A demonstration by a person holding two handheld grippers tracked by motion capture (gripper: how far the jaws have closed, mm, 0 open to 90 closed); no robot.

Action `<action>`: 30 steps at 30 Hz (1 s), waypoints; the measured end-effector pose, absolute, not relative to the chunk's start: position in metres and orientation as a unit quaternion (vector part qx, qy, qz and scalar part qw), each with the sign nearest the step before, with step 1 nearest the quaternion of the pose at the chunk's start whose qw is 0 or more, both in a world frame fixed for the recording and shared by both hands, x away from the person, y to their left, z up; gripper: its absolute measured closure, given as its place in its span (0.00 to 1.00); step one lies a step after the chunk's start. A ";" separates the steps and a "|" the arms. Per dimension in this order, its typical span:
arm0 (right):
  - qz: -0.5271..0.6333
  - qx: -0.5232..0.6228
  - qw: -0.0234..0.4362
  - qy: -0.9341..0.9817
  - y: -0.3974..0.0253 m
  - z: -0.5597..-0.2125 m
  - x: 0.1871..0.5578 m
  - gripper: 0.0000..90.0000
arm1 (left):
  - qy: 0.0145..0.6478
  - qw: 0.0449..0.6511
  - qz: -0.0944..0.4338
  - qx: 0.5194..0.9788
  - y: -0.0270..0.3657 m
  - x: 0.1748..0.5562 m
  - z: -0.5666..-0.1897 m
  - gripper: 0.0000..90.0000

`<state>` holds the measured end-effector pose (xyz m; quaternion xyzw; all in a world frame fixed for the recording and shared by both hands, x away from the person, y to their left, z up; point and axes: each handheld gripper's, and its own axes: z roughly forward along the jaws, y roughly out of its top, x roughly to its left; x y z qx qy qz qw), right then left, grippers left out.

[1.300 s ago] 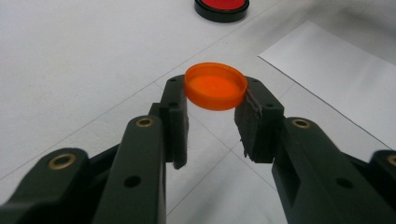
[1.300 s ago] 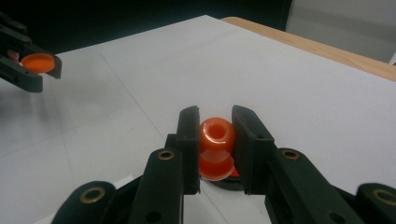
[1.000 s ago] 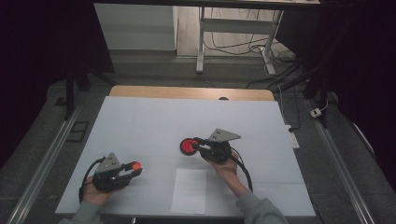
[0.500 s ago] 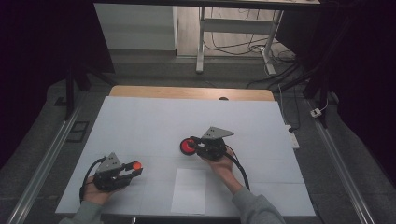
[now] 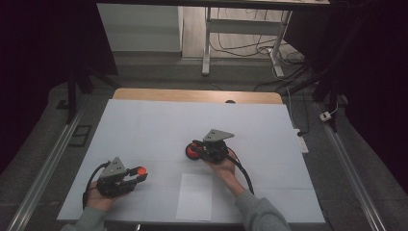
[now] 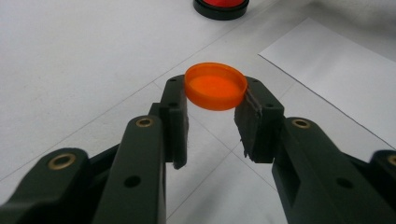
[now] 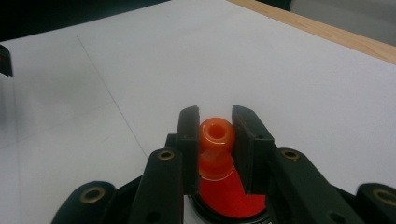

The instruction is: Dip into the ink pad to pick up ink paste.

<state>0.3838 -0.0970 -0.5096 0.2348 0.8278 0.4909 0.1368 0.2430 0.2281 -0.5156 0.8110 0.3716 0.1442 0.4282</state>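
Observation:
An orange round cap [image 6: 215,86] sits gripped between the tips of my left gripper [image 6: 212,105], hollow side up, just above the white table cover. In the high view the left gripper [image 5: 136,174] is at the front left with the cap [image 5: 139,171] at its tip. My right gripper [image 7: 215,122] is shut on the orange open neck [image 7: 216,133] of a small red bottle-like object with a black base [image 7: 224,198]. That red object [image 5: 192,151] stands near the table's middle, with the right gripper [image 5: 198,150] over it.
A white paper sheet [image 5: 195,196] lies flat at the front centre, between the two hands. The white cover [image 5: 159,125] spans the table, with a wooden edge strip [image 5: 192,95] at the back. The left gripper view catches the red object [image 6: 221,5] farther off.
My right gripper has shifted a little to the left, onto the red object. The left gripper and its cap have stayed put.

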 end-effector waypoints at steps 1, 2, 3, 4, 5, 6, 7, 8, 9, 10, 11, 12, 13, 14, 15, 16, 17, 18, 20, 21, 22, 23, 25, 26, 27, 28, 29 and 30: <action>0.487 0.233 0.141 0.830 -0.096 -0.510 0.385 0.80 | 0.371 0.428 0.144 0.811 0.228 0.243 -0.516 0.72; 0.484 0.233 0.146 0.831 -0.096 -0.511 0.386 0.80 | 0.371 0.428 0.144 0.811 0.228 0.243 -0.516 0.72; 0.482 0.234 0.147 0.831 -0.096 -0.512 0.387 0.80 | 0.371 0.428 0.144 0.811 0.228 0.243 -0.515 0.72; 0.482 0.238 0.146 0.831 -0.096 -0.513 0.389 0.80 | 0.371 0.428 0.145 0.811 0.228 0.243 -0.515 0.72; 0.480 0.241 0.146 0.831 -0.096 -0.514 0.390 0.80 | 0.371 0.429 0.145 0.811 0.227 0.243 -0.515 0.72; 0.480 0.242 0.146 0.831 -0.096 -0.516 0.391 0.80 | 0.371 0.429 0.145 0.811 0.228 0.243 -0.515 0.72; 0.479 0.242 0.146 0.831 -0.095 -0.517 0.392 0.80 | 0.371 0.429 0.145 0.811 0.228 0.243 -0.515 0.72; 0.475 0.243 0.146 0.833 -0.095 -0.517 0.393 0.80 | 0.371 0.428 0.145 0.811 0.228 0.243 -0.515 0.72; 0.474 0.243 0.146 0.834 -0.095 -0.518 0.394 0.80 | 0.371 0.428 0.145 0.811 0.228 0.243 -0.515 0.72; 0.472 0.241 0.147 0.835 -0.094 -0.519 0.394 0.80 | 0.371 0.428 0.145 0.811 0.228 0.243 -0.515 0.72; 0.472 0.241 0.147 0.835 -0.094 -0.519 0.394 0.80 | 0.372 0.428 0.145 0.811 0.228 0.243 -0.515 0.72; 0.472 0.240 0.148 0.835 -0.094 -0.519 0.394 0.80 | 0.371 0.428 0.144 0.811 0.228 0.243 -0.515 0.72; 0.471 0.240 0.149 0.835 -0.094 -0.519 0.394 0.80 | 0.371 0.428 0.144 0.811 0.228 0.243 -0.515 0.72; 0.472 0.241 0.149 0.835 -0.094 -0.518 0.394 0.81 | 0.371 0.428 0.144 0.812 0.228 0.243 -0.516 0.72; 0.471 0.241 0.149 0.835 -0.095 -0.518 0.394 0.80 | 0.370 0.428 0.143 0.812 0.228 0.243 -0.516 0.72; 0.472 0.242 0.148 0.835 -0.095 -0.518 0.394 0.80 | 0.370 0.427 0.143 0.813 0.228 0.243 -0.516 0.72; 0.472 0.242 0.148 0.835 -0.095 -0.518 0.394 0.80 | 0.370 0.428 0.143 0.812 0.228 0.243 -0.516 0.72; 0.471 0.242 0.149 0.835 -0.095 -0.518 0.394 0.81 | 0.370 0.428 0.143 0.812 0.228 0.243 -0.516 0.72; 0.469 0.241 0.149 0.836 -0.095 -0.519 0.394 0.80 | 0.371 0.427 0.143 0.812 0.228 0.243 -0.516 0.72; 0.468 0.241 0.150 0.837 -0.095 -0.519 0.394 0.80 | 0.371 0.427 0.143 0.812 0.228 0.243 -0.516 0.72; 0.466 0.241 0.151 0.838 -0.095 -0.520 0.395 0.80 | 0.371 0.427 0.143 0.812 0.228 0.243 -0.516 0.72; 0.465 0.242 0.151 0.838 -0.095 -0.520 0.395 0.80 | 0.371 0.427 0.142 0.812 0.228 0.243 -0.516 0.72; 0.460 0.242 0.152 0.841 -0.095 -0.521 0.395 0.80 | 0.371 0.427 0.142 0.812 0.228 0.243 -0.516 0.72; 0.457 0.242 0.153 0.842 -0.095 -0.522 0.395 0.80 | 0.370 0.427 0.142 0.813 0.228 0.243 -0.516 0.72; 0.452 0.242 0.152 0.845 -0.095 -0.523 0.396 0.80 | 0.371 0.427 0.142 0.812 0.228 0.243 -0.516 0.72; 0.453 0.243 0.150 0.845 -0.095 -0.525 0.396 0.80 | 0.371 0.427 0.143 0.812 0.228 0.243 -0.516 0.72; 0.456 0.245 0.148 0.843 -0.095 -0.525 0.396 0.81 | 0.372 0.427 0.143 0.812 0.228 0.243 -0.516 0.72; 0.454 0.245 0.147 0.844 -0.095 -0.525 0.396 0.81 | 0.372 0.427 0.143 0.812 0.228 0.243 -0.516 0.72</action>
